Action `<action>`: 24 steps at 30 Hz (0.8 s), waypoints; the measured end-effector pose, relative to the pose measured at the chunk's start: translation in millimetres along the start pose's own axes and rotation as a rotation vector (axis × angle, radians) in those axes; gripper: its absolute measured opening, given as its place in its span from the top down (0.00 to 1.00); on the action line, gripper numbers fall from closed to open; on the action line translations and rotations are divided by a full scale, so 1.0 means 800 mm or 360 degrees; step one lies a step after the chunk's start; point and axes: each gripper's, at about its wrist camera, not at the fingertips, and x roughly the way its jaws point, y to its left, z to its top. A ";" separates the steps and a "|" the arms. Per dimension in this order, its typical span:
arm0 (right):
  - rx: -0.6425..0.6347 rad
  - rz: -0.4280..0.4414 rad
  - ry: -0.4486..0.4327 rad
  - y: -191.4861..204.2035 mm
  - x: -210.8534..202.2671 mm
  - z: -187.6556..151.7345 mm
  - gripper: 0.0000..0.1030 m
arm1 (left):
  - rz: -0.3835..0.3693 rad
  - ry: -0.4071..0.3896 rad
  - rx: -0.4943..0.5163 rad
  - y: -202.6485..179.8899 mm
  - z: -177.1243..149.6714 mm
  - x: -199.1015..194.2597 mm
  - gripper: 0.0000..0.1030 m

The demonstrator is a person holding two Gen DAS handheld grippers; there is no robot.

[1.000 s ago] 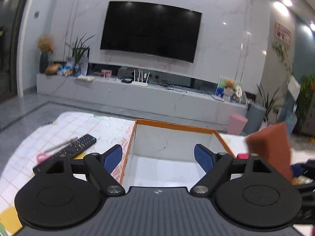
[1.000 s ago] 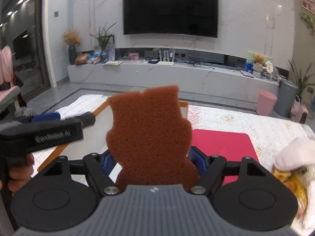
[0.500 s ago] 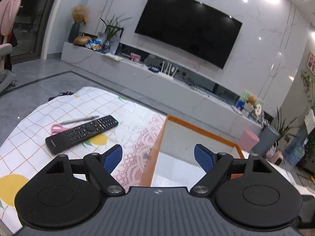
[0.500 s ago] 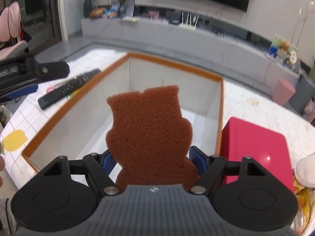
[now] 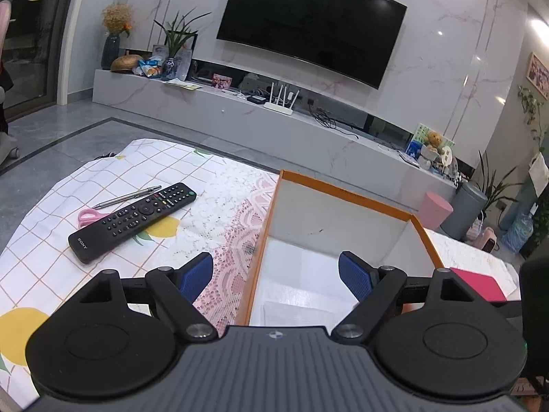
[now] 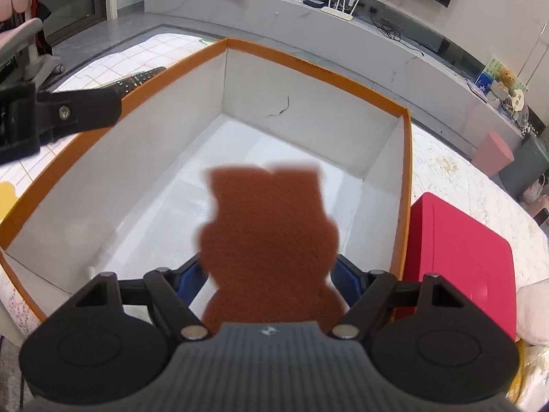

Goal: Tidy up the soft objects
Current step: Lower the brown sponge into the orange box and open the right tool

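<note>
Living room behind, with dark television (image 5: pixel 308 31) on the wall. In front, desk (image 5: pixel 41 240) under a patterned cloth, carrying an orange-rimmed box (image 6: pixel 308 68), open on top, white inside and seemingly empty.

Just changed: right claw (image 6: pixel 269 274), a second ago level and facing the television, now tipped down and brought over the box, looking into it. Clenched on the brown bear-shaped sponge (image 6: pixel 271 240), blue pads pressing its lower sides. Sponge outline a little blurred, so cannot exclude a first slip. Sponge above the box floor, inside the line of the rim, not yet lying down. Meaning for the task, as a judgement: carrying nearly finished, only lowering and letting go left for this piece.

Left claw (image 5: pixel 276 274) released, nothing between its pads, hovering over the near left rim of the box.

Edges and room: upright walls on all sides, right wall of the box nearest to the sponge, so better to descend toward the middle. Plenty of free floor inside the box. Left claw reaching over the left rim of the box, well apart from the sponge.

Right of the box, just beside it, a red flat case (image 6: pixel 459 250). Further right of the box, a white soft thing (image 6: pixel 535 309), probably next to sort. Left of the box, remote control (image 5: pixel 133 216), pen (image 5: pixel 127 197) and pink scissors (image 5: pixel 87 214), out of the way.
</note>
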 end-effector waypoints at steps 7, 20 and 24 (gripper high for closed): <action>0.0089 0.0125 -0.0040 -0.003 -0.008 -0.007 0.08 | -0.0019 0.0005 -0.0015 0.000 0.001 -0.002 0.06; 0.0000 0.0137 -0.0308 -0.003 -0.069 -0.019 0.07 | 0.0029 -0.0017 0.0023 -0.008 -0.002 -0.003 0.06; -0.0041 0.0110 -0.0366 -0.014 -0.096 -0.032 0.03 | 0.0029 -0.0042 0.0035 -0.013 -0.003 -0.005 0.06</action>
